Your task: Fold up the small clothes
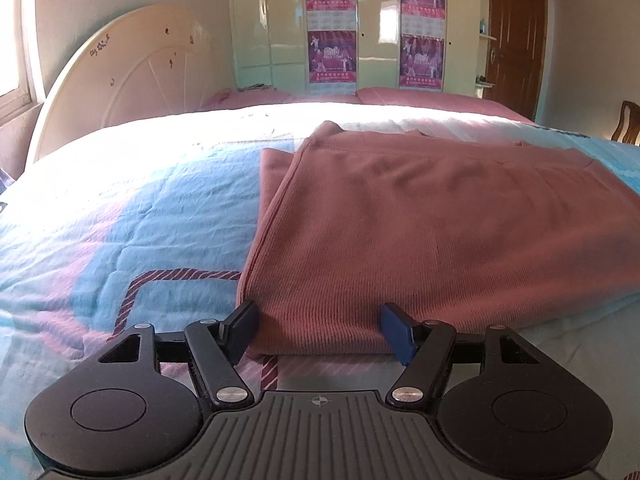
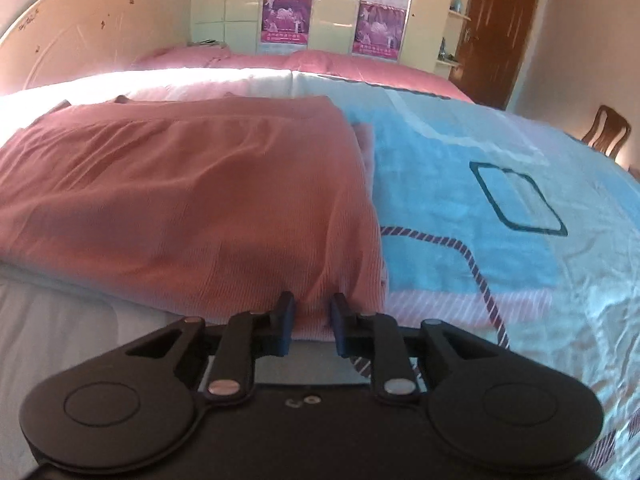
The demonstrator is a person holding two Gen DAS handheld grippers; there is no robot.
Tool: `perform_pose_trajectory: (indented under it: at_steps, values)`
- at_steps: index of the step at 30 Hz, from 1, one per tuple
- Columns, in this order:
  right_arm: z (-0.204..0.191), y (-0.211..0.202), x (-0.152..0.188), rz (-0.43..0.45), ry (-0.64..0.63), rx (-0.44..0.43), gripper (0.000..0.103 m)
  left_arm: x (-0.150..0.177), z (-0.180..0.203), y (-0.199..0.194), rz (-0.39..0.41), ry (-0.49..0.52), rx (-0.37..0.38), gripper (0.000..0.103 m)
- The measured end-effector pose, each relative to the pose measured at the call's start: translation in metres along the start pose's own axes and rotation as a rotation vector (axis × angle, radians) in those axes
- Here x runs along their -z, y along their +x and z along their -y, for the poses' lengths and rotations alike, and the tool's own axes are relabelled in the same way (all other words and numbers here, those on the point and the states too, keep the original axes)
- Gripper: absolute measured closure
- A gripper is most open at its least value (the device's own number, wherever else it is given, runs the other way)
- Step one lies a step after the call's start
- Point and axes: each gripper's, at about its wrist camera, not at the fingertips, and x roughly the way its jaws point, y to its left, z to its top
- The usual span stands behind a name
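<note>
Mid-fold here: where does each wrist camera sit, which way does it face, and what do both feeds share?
Left wrist: sits on the left gripper, facing along its fingers across the bed; fingers spread wide astride the near left corner of the pink garment.
Right wrist: sits on the right gripper, facing the same way; fingers narrow around the garment's near right corner.
Shared: garment, blue bedspread, headboard, wardrobe posters, brown door. No hand or sleeve shows.

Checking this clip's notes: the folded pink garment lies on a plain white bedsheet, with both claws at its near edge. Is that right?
Not quite. The pink garment lies on a blue patterned bedspread, as the right wrist view shows. Left claw and right claw are indeed at its near edge.
</note>
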Motion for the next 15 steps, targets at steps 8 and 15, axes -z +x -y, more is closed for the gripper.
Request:
perform_pose_trajectory:
  at_steps: [8, 15]
  values:
    - [0.007, -0.025, -0.002, 0.065, 0.085, -0.018, 0.087, -0.004, -0.005, -0.023, 0.057, -0.054, -0.067, 0.035]
    - [0.001, -0.061, -0.013, 0.175, 0.122, -0.117, 0.102, 0.025, -0.033, -0.045, 0.045, -0.535, 0.142, 0.061]
